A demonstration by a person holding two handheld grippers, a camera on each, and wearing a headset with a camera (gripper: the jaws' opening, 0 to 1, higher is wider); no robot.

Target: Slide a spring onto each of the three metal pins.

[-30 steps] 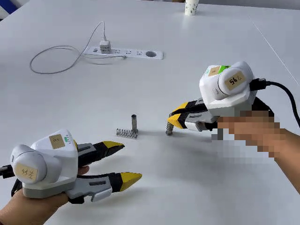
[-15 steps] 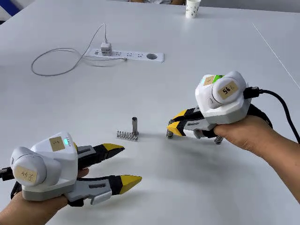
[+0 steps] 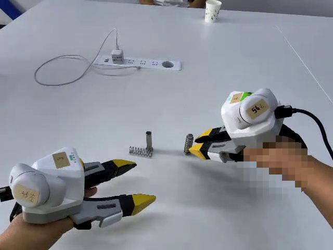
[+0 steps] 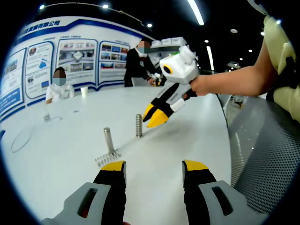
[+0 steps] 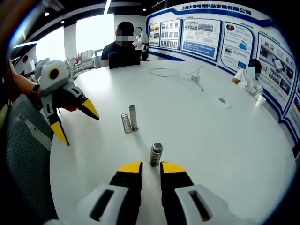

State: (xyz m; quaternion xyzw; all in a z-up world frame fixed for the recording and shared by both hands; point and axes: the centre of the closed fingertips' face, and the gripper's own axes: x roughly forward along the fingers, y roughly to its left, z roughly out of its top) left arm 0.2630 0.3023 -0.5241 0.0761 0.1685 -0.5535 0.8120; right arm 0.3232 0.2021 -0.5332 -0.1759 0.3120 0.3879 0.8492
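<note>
Springs and pins sit out in the middle of the white table (image 3: 171,99), between the two grippers. One bare pin (image 3: 149,138) stands upright, and a loose spring (image 3: 140,151) lies on its side with one end right at that pin's foot, the rest running off to the left in the head view. Just to the right stands the sprung pin (image 3: 188,144), also upright, with a coil wound around it. In the right gripper view its metal top shows above the coils. The right gripper (image 3: 200,145) is held low over the table and points straight at the sprung pin, its yellow tips just beside it and not touching. Its jaws are drawn narrow, with only a slit between them and nothing in it. A black cord (image 3: 317,112) trails from its back end. The left gripper (image 3: 138,180) sits nearer the person, well apart from both pins, gripped in a hand (image 3: 31,232) low over the table. Its jaws are spread wide and empty, aimed roughly toward the bare pin and the loose spring. Farther back on the table lies a white power strip (image 3: 138,61) with a charger (image 3: 116,53) plugged into it and a white cable (image 3: 36,73) looping off to the left. A paper cup (image 3: 213,10) stands near the far edge. In the gripper views, people (image 5: 123,47) sit at the far side of the table beneath blue-and-white posters (image 5: 201,33).
</note>
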